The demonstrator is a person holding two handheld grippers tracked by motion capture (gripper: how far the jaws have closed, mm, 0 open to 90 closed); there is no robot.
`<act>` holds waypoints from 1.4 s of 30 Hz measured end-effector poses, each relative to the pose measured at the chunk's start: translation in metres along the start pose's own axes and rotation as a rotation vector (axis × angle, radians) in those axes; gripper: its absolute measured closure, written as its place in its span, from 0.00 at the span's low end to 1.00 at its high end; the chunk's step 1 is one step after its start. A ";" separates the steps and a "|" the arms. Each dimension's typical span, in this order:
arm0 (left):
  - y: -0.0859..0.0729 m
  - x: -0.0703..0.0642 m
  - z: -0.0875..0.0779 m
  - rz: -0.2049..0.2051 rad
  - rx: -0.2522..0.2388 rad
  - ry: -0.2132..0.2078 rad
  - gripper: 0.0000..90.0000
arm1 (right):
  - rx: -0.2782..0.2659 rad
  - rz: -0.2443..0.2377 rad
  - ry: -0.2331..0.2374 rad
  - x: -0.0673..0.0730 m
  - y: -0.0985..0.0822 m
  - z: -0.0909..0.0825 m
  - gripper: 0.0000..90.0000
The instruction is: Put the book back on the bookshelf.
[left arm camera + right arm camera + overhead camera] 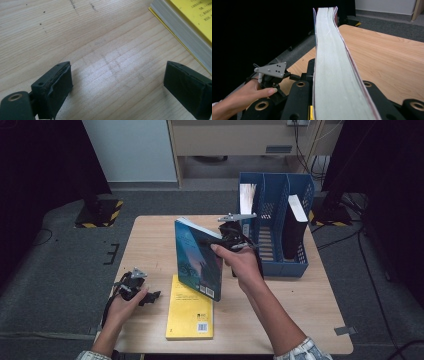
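The light wooden table (150,240) carries four items. A flat yellow paperback book (190,312) lies near the front edge, slightly left of centre. A teal-covered book (197,257) is held upright above the far end of the yellow book, clear of the tabletop, clamped in the right gripper (231,236) at table centre. The blue plastic slotted file rack (295,262) stands at the back right corner, directly behind and right of that gripper; a black-spined binder (292,227) stands in its right compartment, a white document (247,200) in its left. The left gripper (134,287) rests near the front left corner, left of the yellow book.
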State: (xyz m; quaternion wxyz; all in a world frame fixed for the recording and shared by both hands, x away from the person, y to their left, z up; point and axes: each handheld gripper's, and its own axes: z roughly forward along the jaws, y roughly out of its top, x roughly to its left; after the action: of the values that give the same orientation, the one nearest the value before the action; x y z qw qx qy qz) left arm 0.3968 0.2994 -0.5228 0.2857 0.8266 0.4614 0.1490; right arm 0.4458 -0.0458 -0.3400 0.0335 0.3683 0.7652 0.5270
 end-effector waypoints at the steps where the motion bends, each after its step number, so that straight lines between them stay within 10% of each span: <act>1: 0.000 -0.001 0.001 0.003 0.007 0.000 0.08 | 0.001 -0.002 -0.004 0.000 -0.001 -0.004 0.81; 42: -0.008 -0.005 0.005 0.002 -0.052 0.028 0.01 | -0.036 0.058 -0.077 -0.029 -0.039 -0.087 0.81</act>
State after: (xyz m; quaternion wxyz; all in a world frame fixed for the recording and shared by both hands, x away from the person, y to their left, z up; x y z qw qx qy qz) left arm 0.3914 0.2964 -0.5315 0.3003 0.8173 0.4604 0.1727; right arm 0.4079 -0.1377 -0.3436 0.0540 0.4096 0.7427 0.5269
